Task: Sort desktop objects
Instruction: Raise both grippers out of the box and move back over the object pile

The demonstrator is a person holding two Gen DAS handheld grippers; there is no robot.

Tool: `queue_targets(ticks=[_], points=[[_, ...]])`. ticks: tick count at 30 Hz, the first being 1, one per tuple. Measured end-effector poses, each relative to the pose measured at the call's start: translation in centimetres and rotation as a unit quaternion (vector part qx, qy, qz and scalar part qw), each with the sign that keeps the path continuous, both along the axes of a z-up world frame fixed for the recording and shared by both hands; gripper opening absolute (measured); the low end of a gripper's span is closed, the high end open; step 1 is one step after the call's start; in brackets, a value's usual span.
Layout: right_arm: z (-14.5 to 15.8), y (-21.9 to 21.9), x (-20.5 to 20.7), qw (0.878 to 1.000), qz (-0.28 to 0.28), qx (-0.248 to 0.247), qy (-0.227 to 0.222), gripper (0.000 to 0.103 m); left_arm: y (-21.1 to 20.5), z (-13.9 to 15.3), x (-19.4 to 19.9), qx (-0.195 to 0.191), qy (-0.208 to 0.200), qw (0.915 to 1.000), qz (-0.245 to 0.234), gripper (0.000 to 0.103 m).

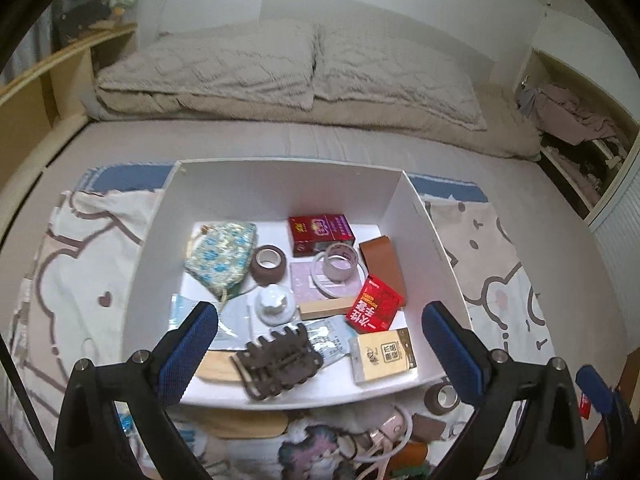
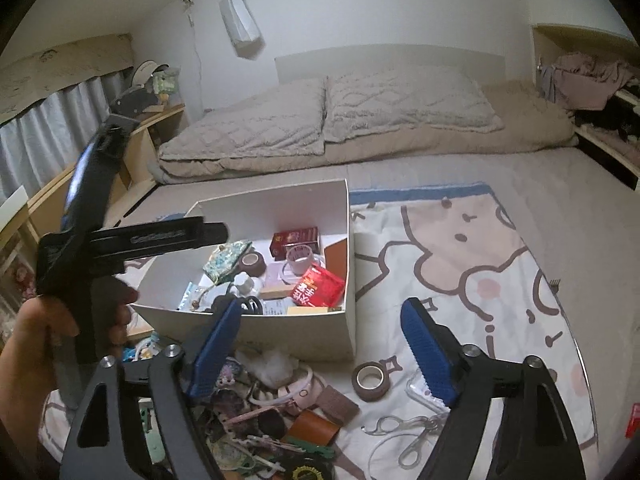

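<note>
Clutter of small trinkets lies nearest, heaped on the cartoon-print blanket at six o'clock in the right wrist view. Over it the right gripper stands with jaws wide apart and nothing between them. A brown tape roll lies loose just beside the heap, clear scissors at five o'clock. Farther out the left gripper hangs over the white box, its jaws also spread and empty. Inside the box lie a dark hair claw, a red packet and a floral pouch. Pillows sit at twelve o'clock.
</note>
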State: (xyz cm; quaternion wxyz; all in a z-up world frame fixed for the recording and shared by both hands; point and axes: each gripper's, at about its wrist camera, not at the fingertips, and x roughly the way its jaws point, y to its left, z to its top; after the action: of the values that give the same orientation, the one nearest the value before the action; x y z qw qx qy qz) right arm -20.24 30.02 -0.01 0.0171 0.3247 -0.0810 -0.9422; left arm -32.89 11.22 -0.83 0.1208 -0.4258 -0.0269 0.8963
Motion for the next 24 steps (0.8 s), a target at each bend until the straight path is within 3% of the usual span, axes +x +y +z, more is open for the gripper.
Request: queue_targets(ticks=[4,6,12,24], points=[[0.5,-0.5,0.7,1.0,-0.002,0.002,0.005,0.085,-1.1,1.4,1.9,-0.003,0.02,0.9998,0.001,0.103],[0.8,-0.8,1.1,1.0,-0.005,0.007,0.009,0.094,-1.7,2.2,3.2,-0.006,0.034,0.9994,0.001,0.103],[1.5,-1.4,2.4,0.999,-0.014,0.021,0.021,0.103,-2.8,3.8,6.5,-0.012,0.062,0.998,0.002,0.103],[3.2,-2.0,5.8,0.998,-0.018,0.043,0.045,0.103,-4.2,6.5,13.6,-0.028,0.111,0.9933,-0.014,0.103]])
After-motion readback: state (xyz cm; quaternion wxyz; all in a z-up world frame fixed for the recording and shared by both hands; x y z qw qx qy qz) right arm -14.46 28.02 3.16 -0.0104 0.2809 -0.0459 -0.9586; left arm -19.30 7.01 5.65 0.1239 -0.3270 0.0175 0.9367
